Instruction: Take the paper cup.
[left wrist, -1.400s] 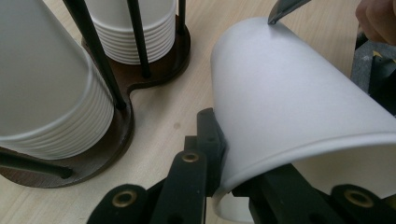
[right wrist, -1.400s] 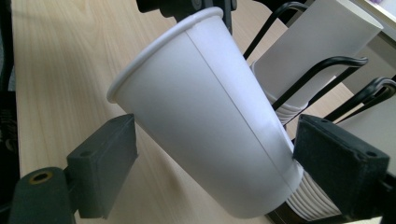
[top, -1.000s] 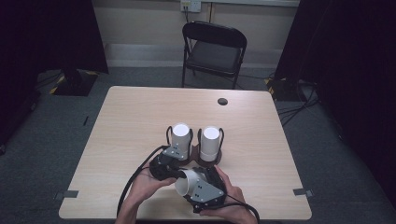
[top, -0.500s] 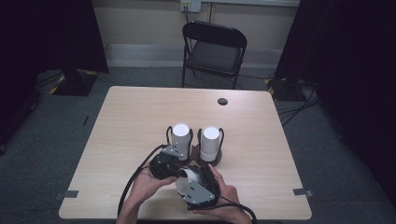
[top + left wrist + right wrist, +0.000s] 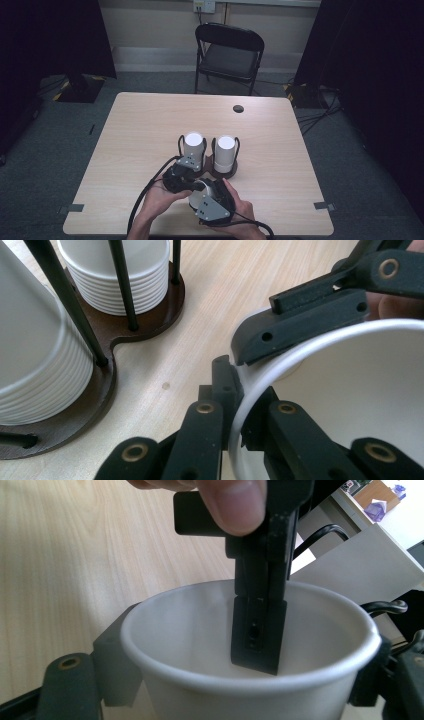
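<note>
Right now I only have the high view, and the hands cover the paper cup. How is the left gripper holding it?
Observer: The left gripper is shut on the rim of the paper cup, with one jaw inside and one outside.
Operator: And the right gripper?
Observer: The right gripper straddles the cup's body. Its jaws have just been closing and appear to lie against the outer wall on both sides.
Operator: Is anything in the cup?
Observer: No. The right gripper view looks into it, and the only thing inside is the left gripper's jaw.
</note>
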`<action>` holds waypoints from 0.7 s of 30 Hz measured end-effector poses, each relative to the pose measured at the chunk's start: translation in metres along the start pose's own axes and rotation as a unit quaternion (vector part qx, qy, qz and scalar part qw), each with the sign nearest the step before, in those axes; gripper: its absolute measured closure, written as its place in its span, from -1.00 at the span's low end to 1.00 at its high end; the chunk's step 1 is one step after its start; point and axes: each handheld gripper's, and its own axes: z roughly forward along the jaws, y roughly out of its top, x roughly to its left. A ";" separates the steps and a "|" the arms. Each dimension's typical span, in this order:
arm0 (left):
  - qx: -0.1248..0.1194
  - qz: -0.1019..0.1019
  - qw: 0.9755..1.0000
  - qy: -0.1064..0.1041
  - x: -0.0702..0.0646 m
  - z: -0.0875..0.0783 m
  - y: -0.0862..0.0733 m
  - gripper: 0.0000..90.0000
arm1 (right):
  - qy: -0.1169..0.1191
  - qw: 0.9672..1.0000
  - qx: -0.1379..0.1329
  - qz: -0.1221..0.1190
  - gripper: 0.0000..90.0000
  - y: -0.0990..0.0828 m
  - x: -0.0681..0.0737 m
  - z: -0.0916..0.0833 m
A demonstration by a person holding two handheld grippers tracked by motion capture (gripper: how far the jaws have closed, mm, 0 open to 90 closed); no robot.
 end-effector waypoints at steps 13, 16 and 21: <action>-0.033 -0.014 0.999 0.015 -0.002 -0.001 -0.001 0.82 | -0.013 0.999 -0.009 0.043 -0.47 -0.010 -0.009 -0.006; -0.039 -0.015 0.999 0.015 -0.002 -0.002 -0.002 0.80 | -0.020 0.998 -0.003 0.056 -0.46 -0.012 -0.010 -0.006; -0.059 -0.022 0.998 0.006 0.000 -0.003 -0.006 0.77 | -0.017 0.997 -0.007 0.071 -0.46 -0.014 -0.012 -0.007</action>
